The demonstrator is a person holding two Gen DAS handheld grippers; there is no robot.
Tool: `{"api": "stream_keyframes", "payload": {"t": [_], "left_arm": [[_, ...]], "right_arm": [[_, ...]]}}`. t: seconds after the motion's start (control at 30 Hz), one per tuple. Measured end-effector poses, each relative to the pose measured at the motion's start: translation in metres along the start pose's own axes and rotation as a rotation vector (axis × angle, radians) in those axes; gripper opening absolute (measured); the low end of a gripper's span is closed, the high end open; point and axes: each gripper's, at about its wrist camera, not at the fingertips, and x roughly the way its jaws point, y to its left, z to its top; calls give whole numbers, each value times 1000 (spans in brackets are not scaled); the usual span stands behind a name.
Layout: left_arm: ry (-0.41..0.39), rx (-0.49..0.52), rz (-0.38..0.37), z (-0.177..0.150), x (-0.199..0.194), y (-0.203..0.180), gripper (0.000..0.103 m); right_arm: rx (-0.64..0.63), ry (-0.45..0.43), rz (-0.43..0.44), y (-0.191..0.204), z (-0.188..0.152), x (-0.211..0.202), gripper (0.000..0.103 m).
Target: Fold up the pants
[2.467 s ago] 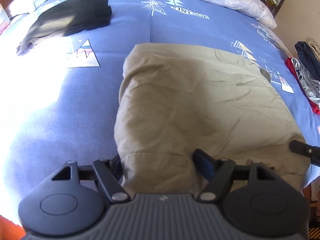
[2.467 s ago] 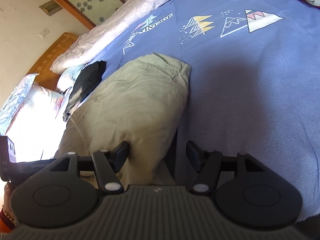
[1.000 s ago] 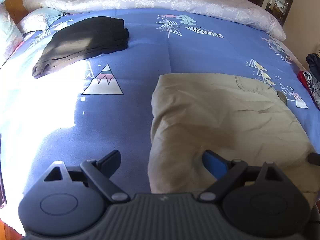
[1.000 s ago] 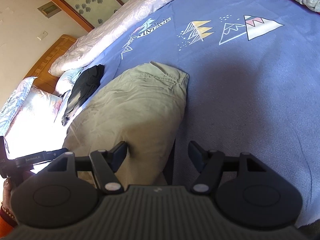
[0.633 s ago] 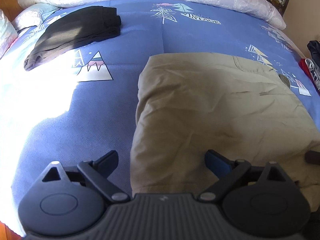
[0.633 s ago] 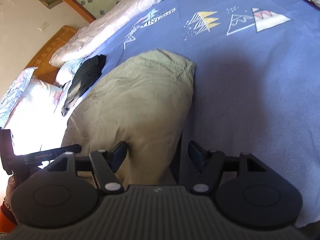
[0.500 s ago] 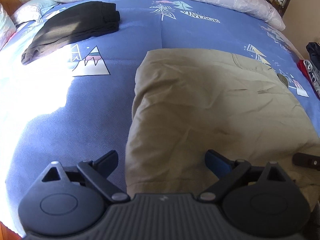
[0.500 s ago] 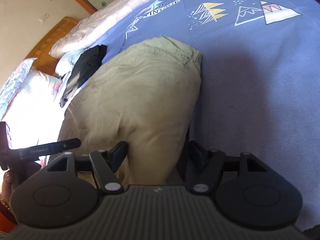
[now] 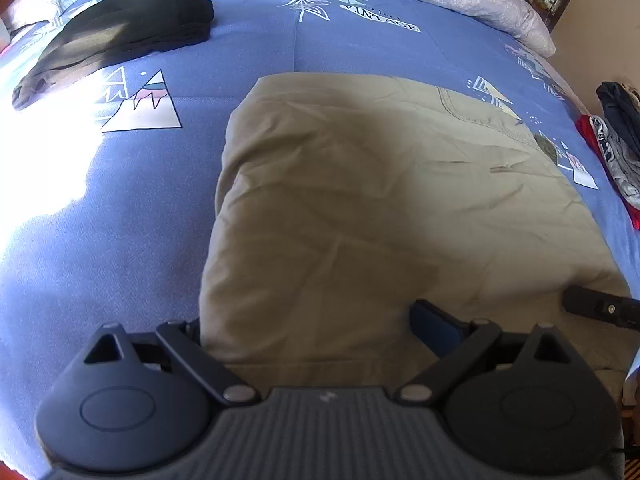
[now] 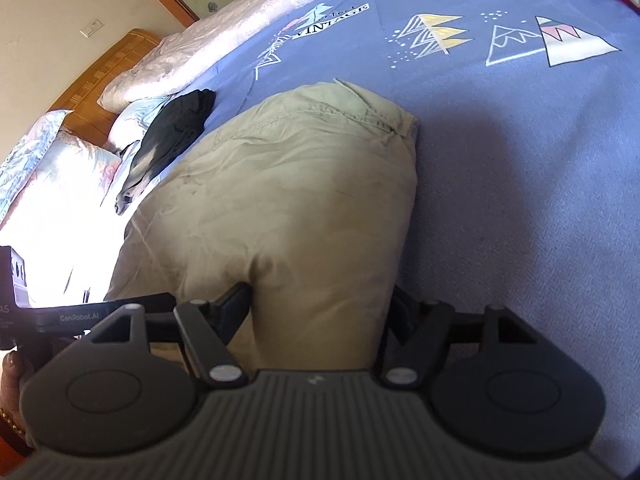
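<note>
Straddling the near edge of the khaki pants on the blue bedspread, the left tool has moved in from the bare bedspread on the left a second ago, fingers wide apart and not yet pinching. The right tool, also spread wide, brackets the near right corner, closer than before. Both seem set to grip for the next fold; a black garment lies far left.
</note>
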Motion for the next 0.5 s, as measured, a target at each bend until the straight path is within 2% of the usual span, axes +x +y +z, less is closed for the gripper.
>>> {"api": "stream_keyframes", "payload": {"t": [0.3, 0.5], "left_arm": [[0, 22, -3, 1, -3, 3, 97], [-3, 33, -1, 4, -5, 1, 97]], "right_arm": [[31, -2, 19, -19, 28, -7, 77], [117, 71, 60, -36, 47, 15, 80]]}}
